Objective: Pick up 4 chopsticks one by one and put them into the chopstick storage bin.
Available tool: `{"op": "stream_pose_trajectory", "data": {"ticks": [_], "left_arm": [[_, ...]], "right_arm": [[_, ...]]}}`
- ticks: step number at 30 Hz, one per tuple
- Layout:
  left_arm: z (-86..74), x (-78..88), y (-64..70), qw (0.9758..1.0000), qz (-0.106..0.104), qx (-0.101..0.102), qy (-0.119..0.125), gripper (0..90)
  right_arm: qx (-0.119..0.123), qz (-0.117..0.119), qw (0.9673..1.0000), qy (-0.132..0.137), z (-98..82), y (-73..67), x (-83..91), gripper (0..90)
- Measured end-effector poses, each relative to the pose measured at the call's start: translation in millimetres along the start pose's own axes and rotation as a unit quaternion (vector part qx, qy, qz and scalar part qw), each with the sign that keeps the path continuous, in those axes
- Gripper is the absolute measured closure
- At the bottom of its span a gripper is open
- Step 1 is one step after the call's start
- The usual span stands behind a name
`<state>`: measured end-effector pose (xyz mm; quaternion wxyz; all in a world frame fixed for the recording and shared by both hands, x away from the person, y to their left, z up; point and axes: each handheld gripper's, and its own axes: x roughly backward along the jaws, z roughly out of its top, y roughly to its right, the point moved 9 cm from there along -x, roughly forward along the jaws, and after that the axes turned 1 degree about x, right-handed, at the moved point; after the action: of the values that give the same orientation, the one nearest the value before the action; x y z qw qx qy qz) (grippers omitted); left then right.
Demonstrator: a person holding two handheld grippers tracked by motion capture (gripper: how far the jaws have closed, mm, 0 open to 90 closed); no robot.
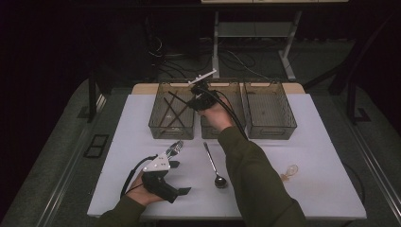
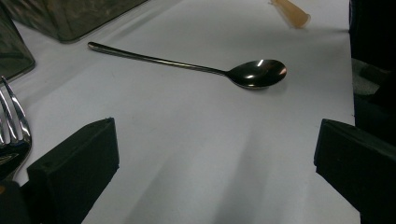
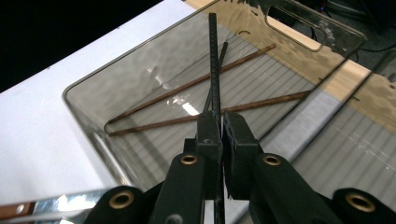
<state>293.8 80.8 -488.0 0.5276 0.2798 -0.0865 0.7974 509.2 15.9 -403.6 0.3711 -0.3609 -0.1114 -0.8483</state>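
Black and thin, a chopstick (image 3: 213, 60) is clenched between the jaws of the right tool (image 3: 221, 128), sticking straight out past the tips and over the left bin (image 3: 88, 112). In the high view the right tool (image 1: 197, 100) hangs above the row of three clear bins, at the edge between the left bin (image 1: 158, 124) and the middle bin (image 1: 236, 94). Two brown chopsticks (image 3: 196, 84) lie crossed on the ribbed floor of the left bin, below the held one. The left tool (image 1: 176, 166) rests released on the white counter (image 1: 307, 142), its jaws wide apart with bare counter between them. A spoon (image 2: 254, 73) lies ahead of it, apart from the jaws, and a fork (image 2: 14, 126) sits just beside its left jaw. No readable writing or label shows on anything.
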Motion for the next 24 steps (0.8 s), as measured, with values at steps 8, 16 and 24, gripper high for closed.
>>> {"op": "stream_pose_trajectory", "data": {"ticks": [8, 16, 24], "left_arm": [[0.5, 0.1, 0.1, 1.0, -0.001, 0.002, 0.002, 0.0], [1.0, 0.8, -0.6, 1.0, -0.004, 0.002, 0.004, 0.0], [1.5, 0.8, 0.2, 0.9999, -0.008, 0.004, 0.006, 0.0]], "right_arm": [[-0.007, -0.013, 0.9998, -0.013, 12.3, -3.2, -29.4, 86.0], [-0.018, -0.019, 0.9993, -0.026, 19.4, -8.4, -54.8, 86.0], [-0.02, -0.021, 0.9992, -0.028, 20.4, -12.6, -68.7, 85.1]]}}
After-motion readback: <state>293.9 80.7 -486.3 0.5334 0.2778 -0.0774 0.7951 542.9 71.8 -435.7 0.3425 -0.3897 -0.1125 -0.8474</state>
